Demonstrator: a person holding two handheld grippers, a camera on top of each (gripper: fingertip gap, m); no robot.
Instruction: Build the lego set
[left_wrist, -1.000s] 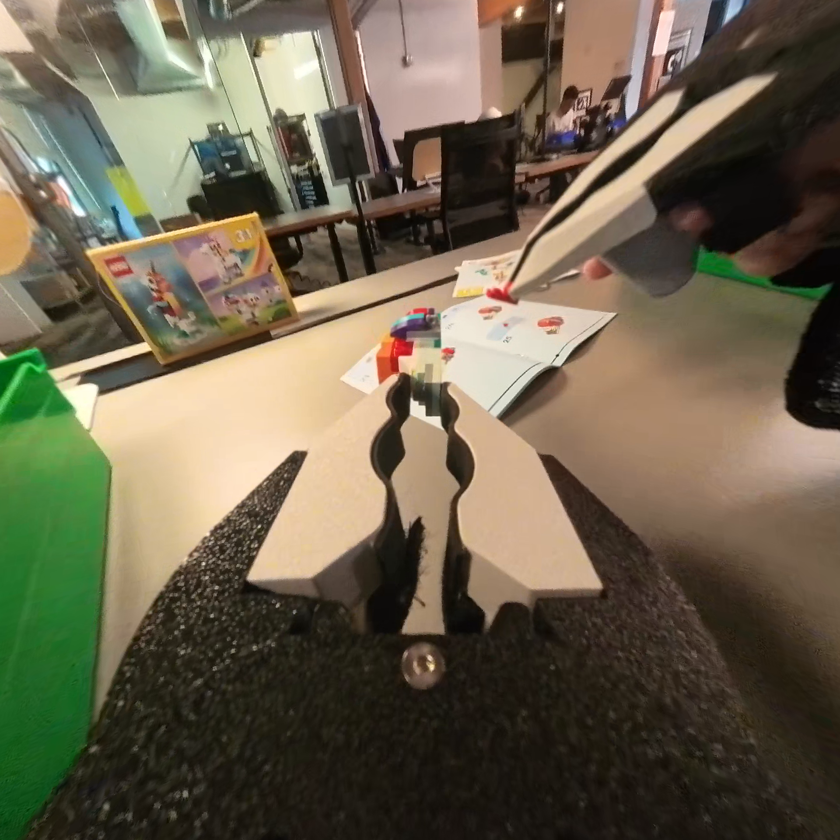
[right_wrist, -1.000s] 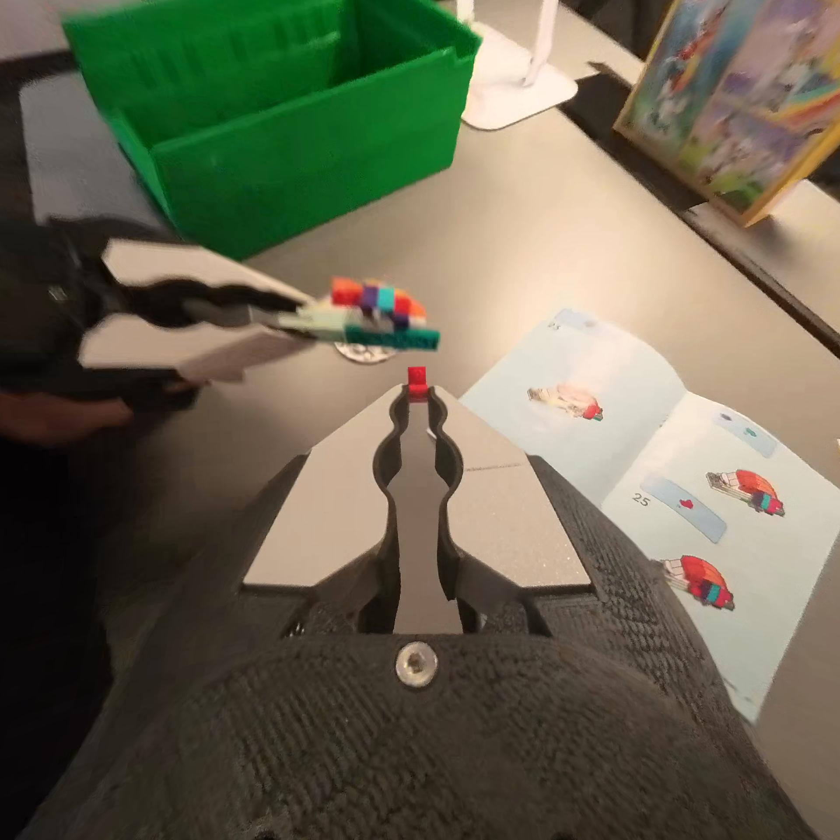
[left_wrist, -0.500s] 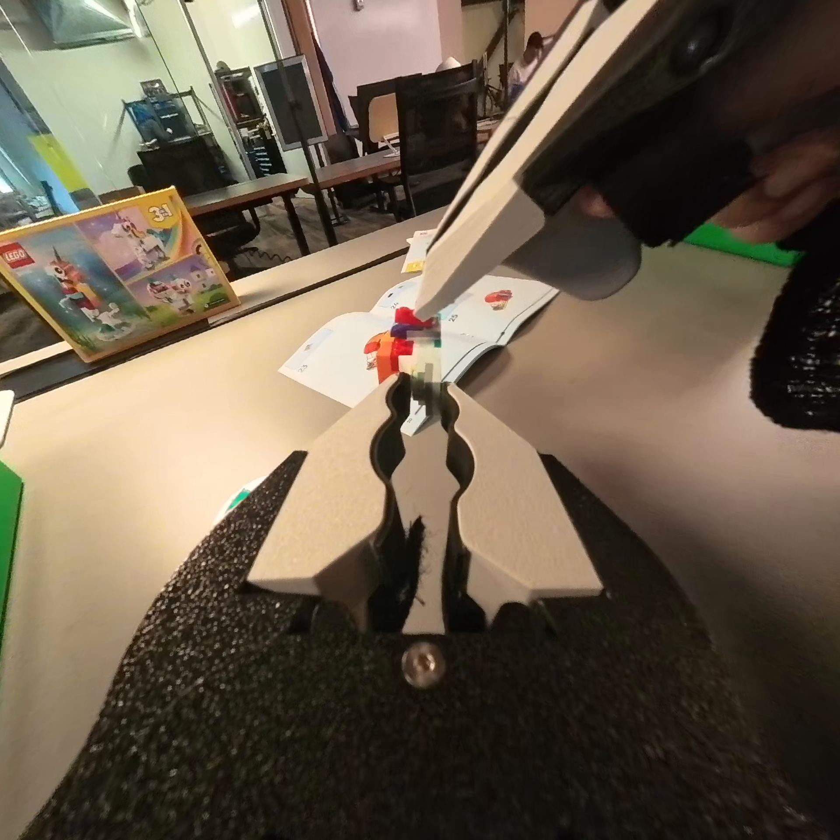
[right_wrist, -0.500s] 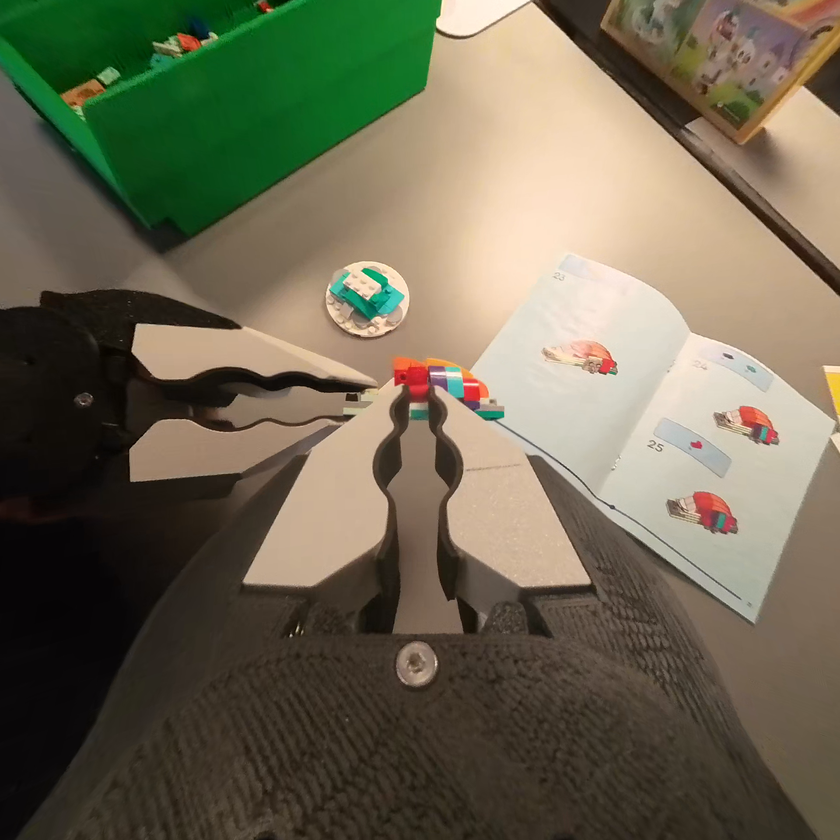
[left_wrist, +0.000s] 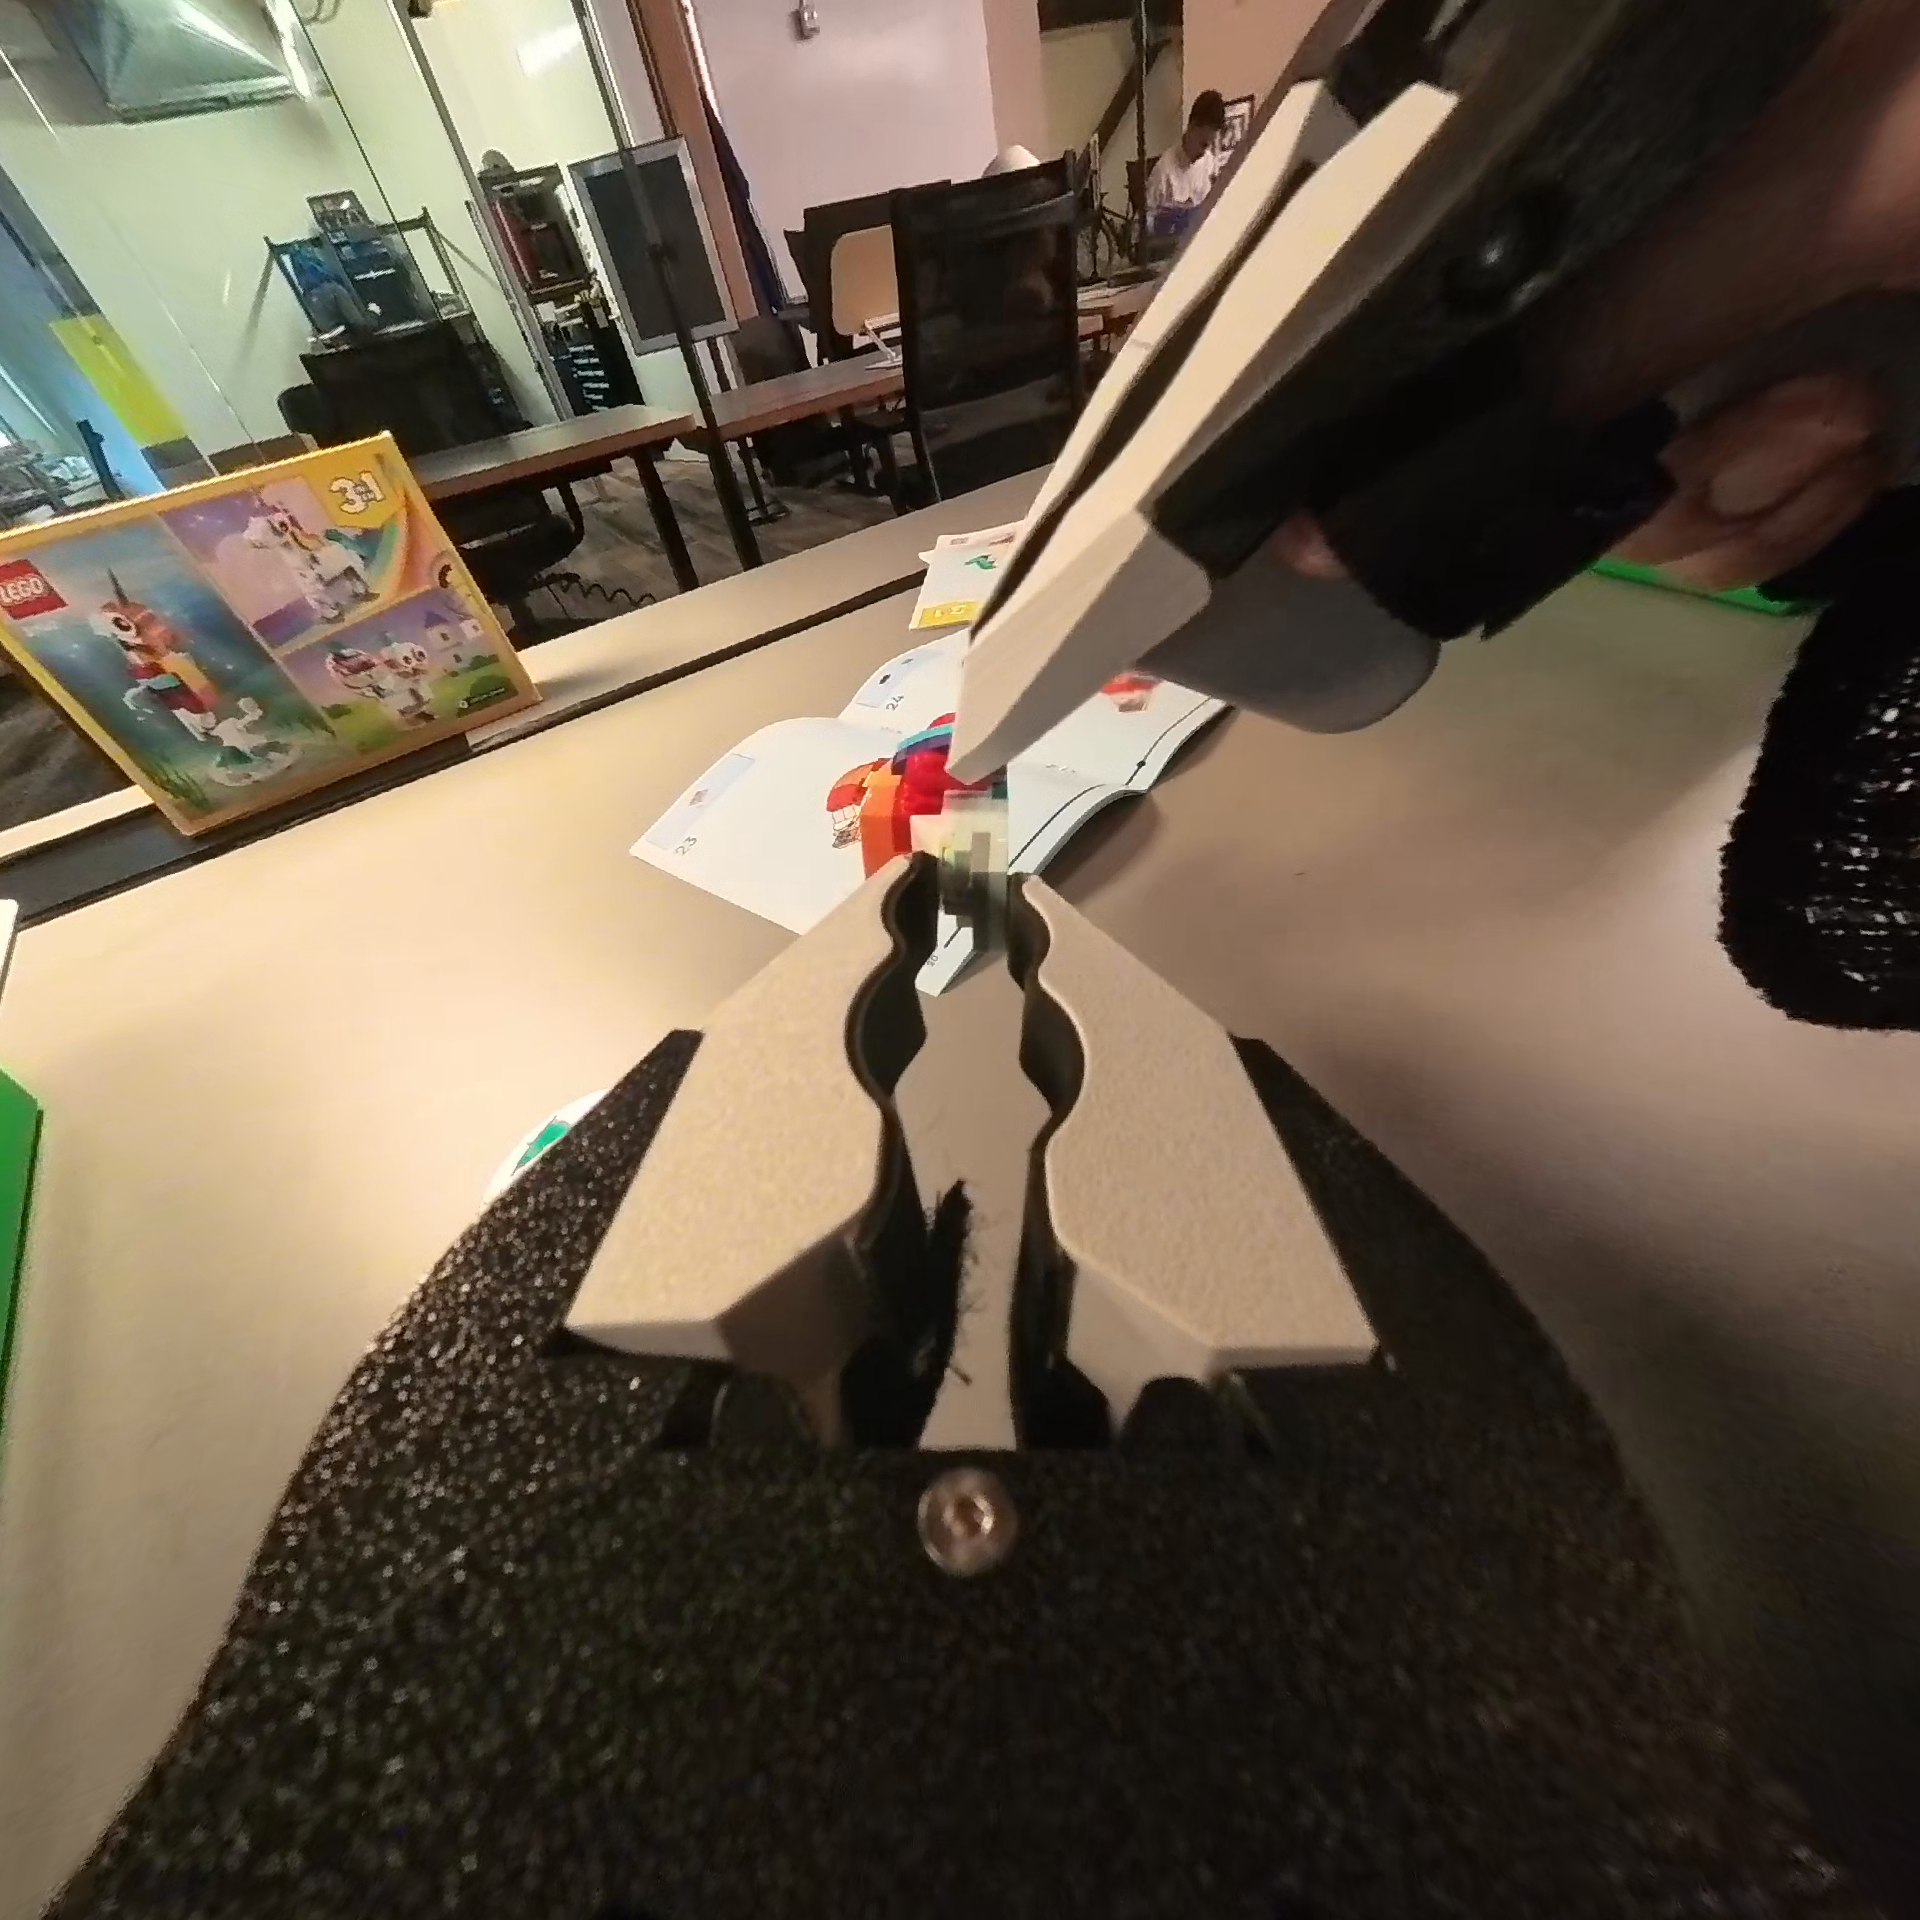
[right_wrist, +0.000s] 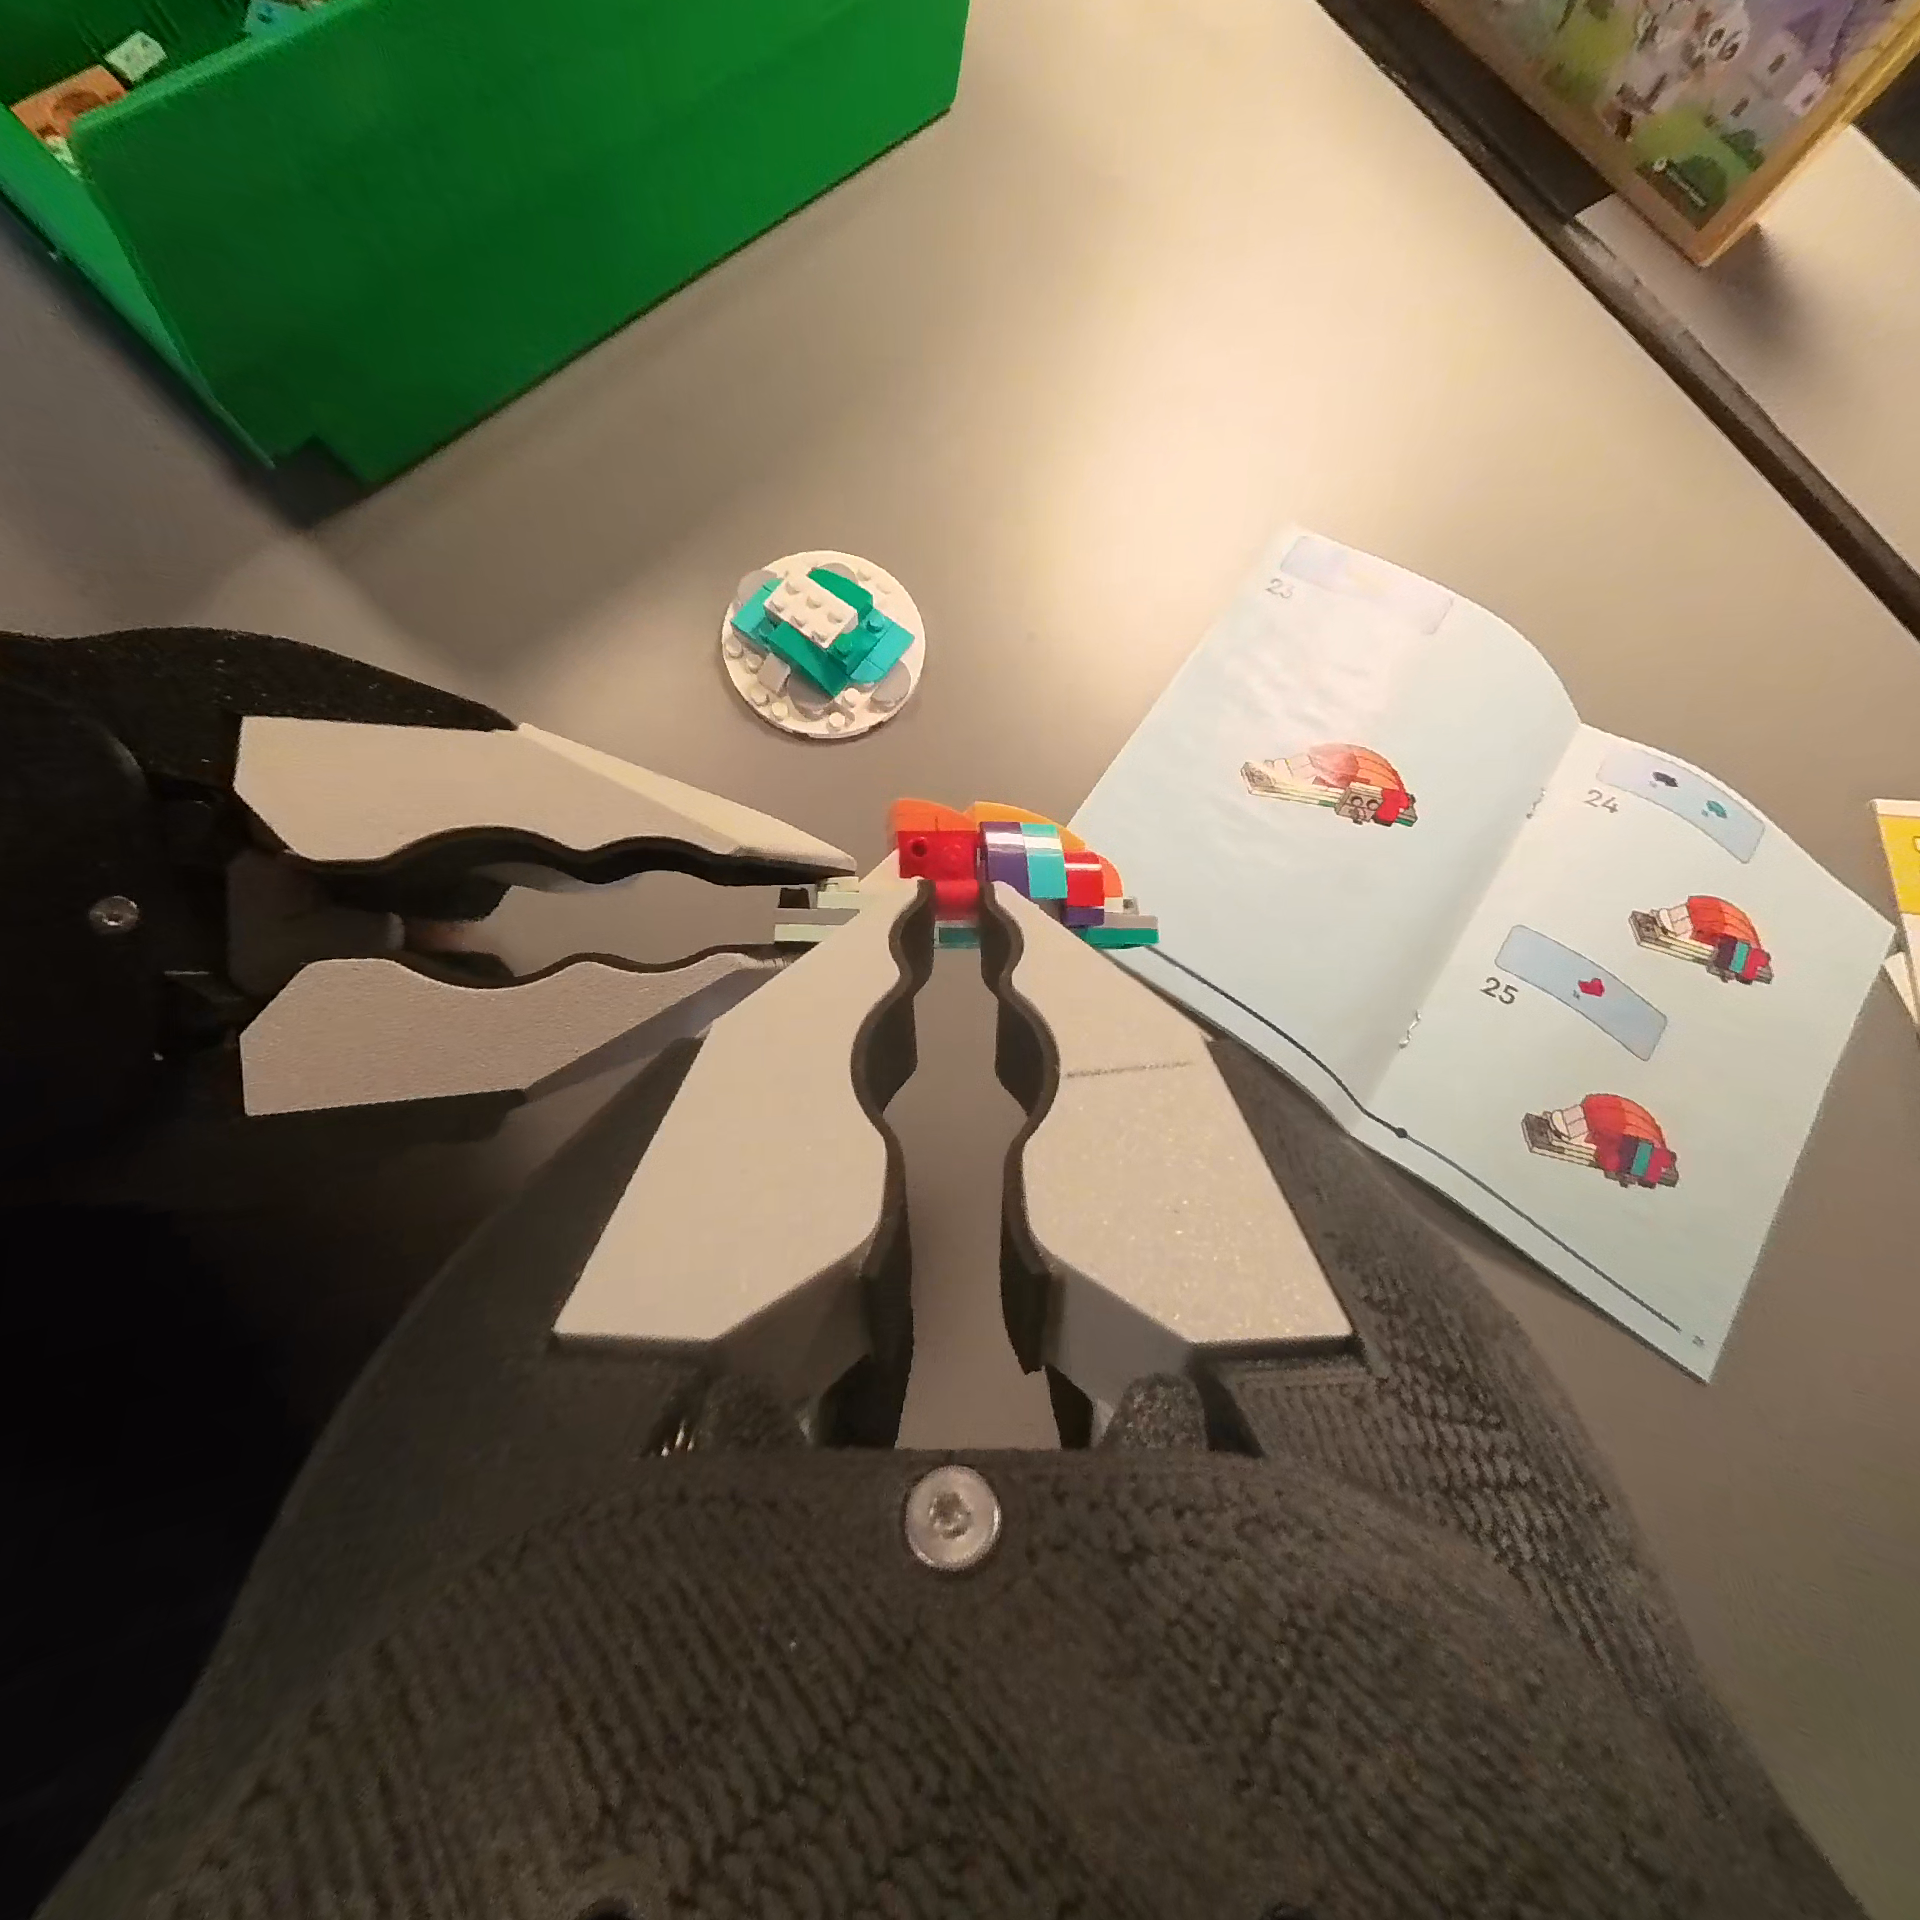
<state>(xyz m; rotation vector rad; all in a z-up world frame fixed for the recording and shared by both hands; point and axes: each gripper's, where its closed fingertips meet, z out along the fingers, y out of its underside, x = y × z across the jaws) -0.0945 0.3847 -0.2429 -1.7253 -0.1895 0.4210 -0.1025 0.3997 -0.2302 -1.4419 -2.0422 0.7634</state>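
My left gripper (left_wrist: 971, 888) is shut on the pale plate end of a small lego assembly (left_wrist: 883, 831) of orange, red, purple and teal bricks, held just above the table. In the right wrist view the assembly (right_wrist: 1023, 857) sticks out of the left gripper (right_wrist: 821, 914) toward the right. My right gripper (right_wrist: 958, 899) is shut on a small red piece (right_wrist: 951, 891) and holds it against the assembly's near side. In the left wrist view the right gripper (left_wrist: 977, 764) comes down from the upper right onto the assembly.
A round white plate with a teal and white build (right_wrist: 821, 644) lies on the grey table (right_wrist: 1143, 364). An open instruction booklet (right_wrist: 1455, 935) lies right of the assembly. A green bin (right_wrist: 468, 208) with loose bricks stands at the back left. The set's box (left_wrist: 249, 644) stands at the table's far edge. Left and right tips are no more than a few centimetres apart.
My right gripper has brought the small red piece from apart onto the assembly. The left gripper has carried the assembly lower and toward the booklet.
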